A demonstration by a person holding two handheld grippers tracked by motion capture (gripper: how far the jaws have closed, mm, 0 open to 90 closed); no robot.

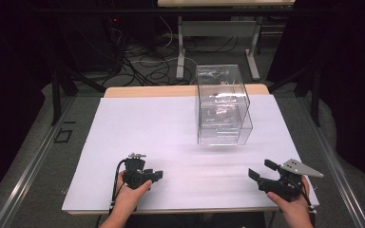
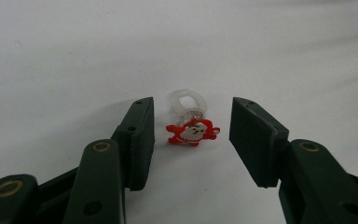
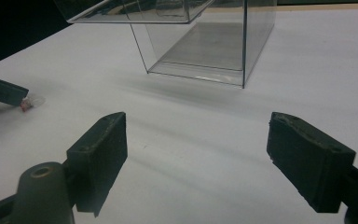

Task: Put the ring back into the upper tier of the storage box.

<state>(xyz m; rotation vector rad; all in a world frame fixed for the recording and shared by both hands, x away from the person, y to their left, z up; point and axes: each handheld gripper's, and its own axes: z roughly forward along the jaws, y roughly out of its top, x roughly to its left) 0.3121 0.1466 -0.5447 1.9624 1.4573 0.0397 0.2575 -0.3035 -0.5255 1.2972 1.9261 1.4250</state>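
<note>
Left hand-held gripper [image 2: 191,135] bracketed the Santa ring [image 2: 192,126] on the tabletop [image 1: 171,128], jaws apart, not yet gripping; pickup and delivery to the clear box [image 1: 222,107] remained.

One Santa ring [image 2: 192,126], one clear box [image 1: 222,107]

The ring toy [image 2: 192,122] looks like glossy red plastic on a translucent, milky band. The tongs' pads [image 2: 142,140] are matt black and faintly ribbed; the box [image 1: 222,107] is clear, shiny plastic on a smooth, matt white surface [image 1: 138,128].
</note>
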